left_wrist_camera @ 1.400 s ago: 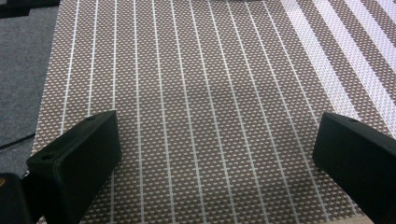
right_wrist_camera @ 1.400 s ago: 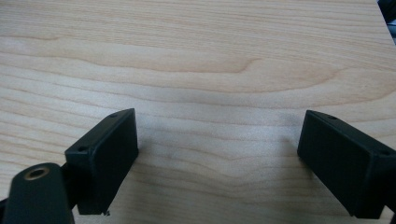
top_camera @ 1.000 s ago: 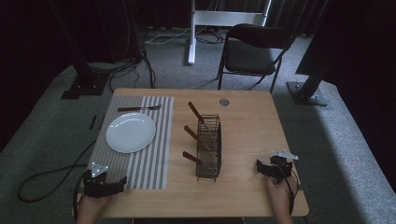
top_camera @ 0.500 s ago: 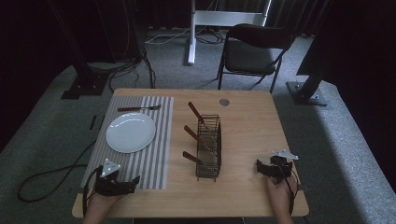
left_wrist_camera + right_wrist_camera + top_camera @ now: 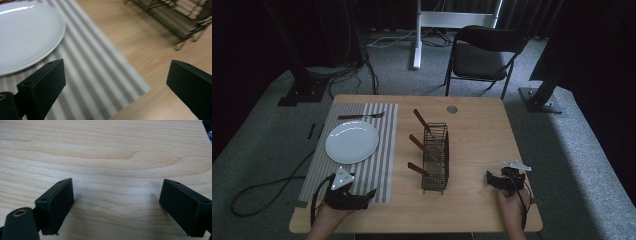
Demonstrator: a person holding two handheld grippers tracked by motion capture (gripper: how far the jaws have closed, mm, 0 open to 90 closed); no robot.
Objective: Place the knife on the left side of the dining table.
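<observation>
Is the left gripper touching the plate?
Apart. In the high view, bare striped placemat separates the left gripper from the plate.

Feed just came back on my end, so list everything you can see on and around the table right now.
Table: one, light wood, centre.
Placemat: one, grey-and-white striped, table's left side.
Plate: one, white, on the placemat.
Fork: one, wooden handle, on the placemat beyond the plate.
Wire caddy: one, dark, mid-table.
Utensils: three brown handles, sticking out of the caddy.
Chair: one, dark, beyond the table.
Left tongs: black, open, at the placemat's near corner.
Right tongs: black, open, over bare wood near right.
</observation>
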